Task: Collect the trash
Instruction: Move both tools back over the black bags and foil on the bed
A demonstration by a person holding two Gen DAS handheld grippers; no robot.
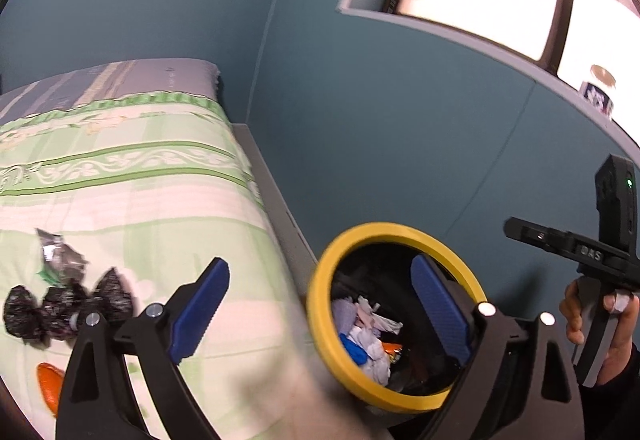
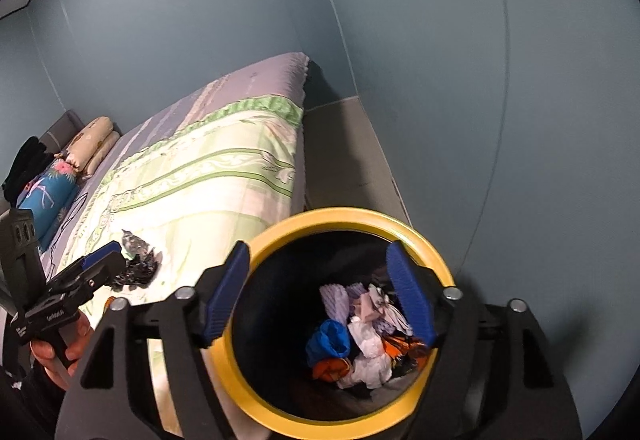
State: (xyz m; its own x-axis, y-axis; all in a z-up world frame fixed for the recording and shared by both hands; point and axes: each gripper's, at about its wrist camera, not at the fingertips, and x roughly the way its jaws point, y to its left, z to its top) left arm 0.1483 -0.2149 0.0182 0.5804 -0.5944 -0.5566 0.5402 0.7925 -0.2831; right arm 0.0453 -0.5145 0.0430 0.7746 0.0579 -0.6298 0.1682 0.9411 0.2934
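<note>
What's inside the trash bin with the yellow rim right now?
The trash bin holds crumpled white papers, a blue piece and orange wrappers, piled on its floor. Whatever lies beneath that pile is covered.

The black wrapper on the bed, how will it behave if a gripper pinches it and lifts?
The black wrapper looks crinkled and thin, so it will probably crush and flop rather than stay stiff. It seems light and should lift easily. Its glossy foil may slip between the pads, and loose ends might drag on the bedspread.
</note>
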